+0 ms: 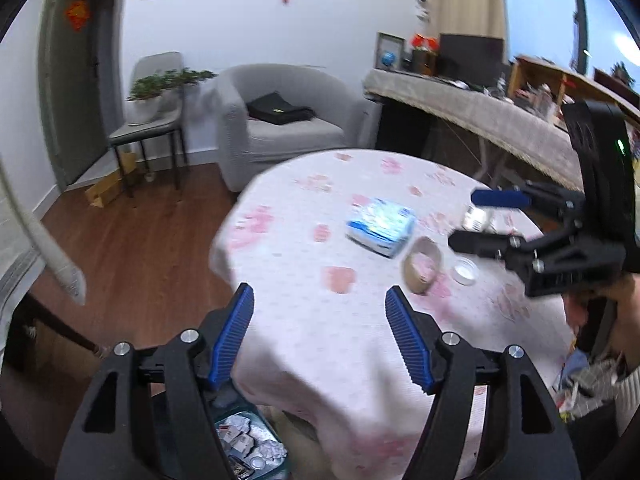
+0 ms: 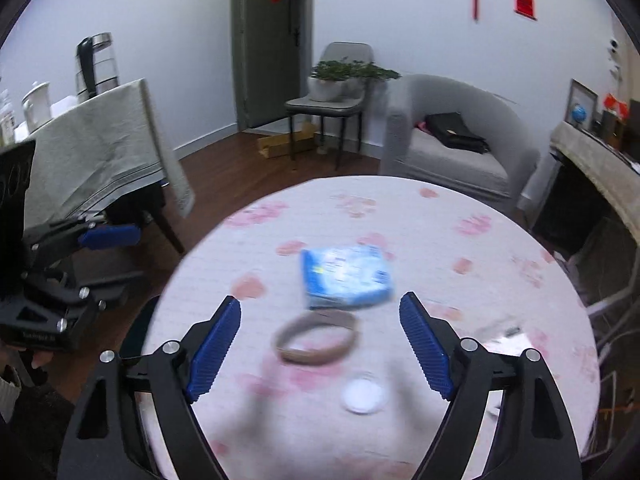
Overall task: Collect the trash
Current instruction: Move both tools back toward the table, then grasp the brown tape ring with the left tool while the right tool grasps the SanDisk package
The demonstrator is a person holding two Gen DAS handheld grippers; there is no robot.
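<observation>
A round table with a pink-flowered cloth (image 2: pixel 460 264) carries a blue tissue pack (image 2: pixel 346 276), a brown tape ring (image 2: pixel 316 340) and a small clear lid (image 2: pixel 364 396). My right gripper (image 2: pixel 320 298) hovers open over the tape ring, nothing pressed between its blue pads. A crumpled clear wrapper (image 2: pixel 504 332) lies to its right. My left gripper (image 1: pixel 320 288) is open and empty above the table's near edge. Under it a teal bin (image 1: pixel 234 411) holds crumpled paper. The left wrist view also shows the pack (image 1: pixel 380 228), the ring (image 1: pixel 422 266), the lid (image 1: pixel 466 270) and the right gripper (image 1: pixel 464 220).
A grey armchair (image 2: pixel 452 152) with a black bag stands behind the table. Beside it is a chair (image 2: pixel 332 104) with a potted plant. A cloth-covered side table (image 2: pixel 92 152) with a kettle is on the left, and a long covered bench (image 1: pixel 460 100) on the right. A cardboard box (image 1: pixel 106 190) lies on the wooden floor.
</observation>
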